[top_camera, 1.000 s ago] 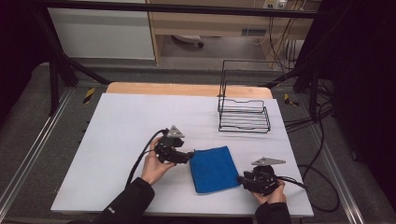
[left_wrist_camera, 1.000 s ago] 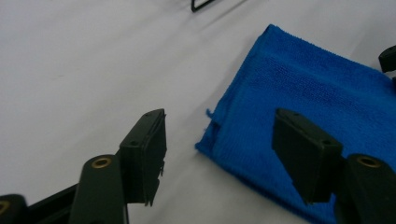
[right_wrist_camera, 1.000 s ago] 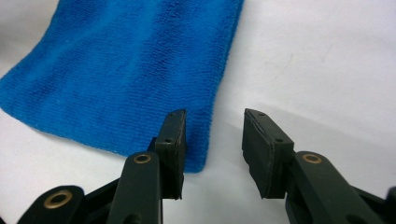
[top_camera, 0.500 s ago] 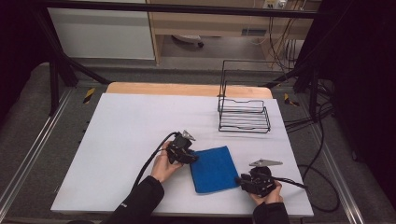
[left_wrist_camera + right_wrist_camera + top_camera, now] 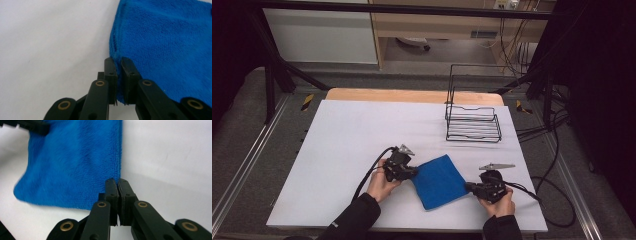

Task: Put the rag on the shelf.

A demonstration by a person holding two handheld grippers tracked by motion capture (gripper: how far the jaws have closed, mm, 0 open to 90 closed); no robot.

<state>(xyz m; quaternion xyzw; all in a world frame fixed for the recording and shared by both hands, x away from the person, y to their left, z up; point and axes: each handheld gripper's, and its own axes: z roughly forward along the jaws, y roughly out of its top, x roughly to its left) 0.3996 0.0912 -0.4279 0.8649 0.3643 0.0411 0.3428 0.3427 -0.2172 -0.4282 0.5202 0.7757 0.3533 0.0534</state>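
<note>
A blue cloth (image 5: 439, 181) lies flat on the white table, near its front edge. My left gripper (image 5: 413, 172) is at the cloth's left corner. In the left gripper view its jaws (image 5: 119, 61) have just been closing and now pinch the hem of the cloth (image 5: 170, 37). My right gripper (image 5: 468, 187) is at the cloth's right front corner. In the right gripper view its jaws (image 5: 117, 181) have just closed, and the cloth's (image 5: 75, 165) corner edge runs into the seam between them. The left gripper's jaw (image 5: 30, 127) shows at the cloth's far corner.
A black wire rack (image 5: 473, 122) stands at the back right of the white tabletop (image 5: 362, 130). A wooden strip (image 5: 412, 95) runs along the far edge. Cables (image 5: 537, 190) trail off the right side. Open table lies to the left and behind the cloth.
My left hand has moved right and down to the cloth's left corner, and its jaws have shut on the hem. The right hand has stayed at the right corner.
</note>
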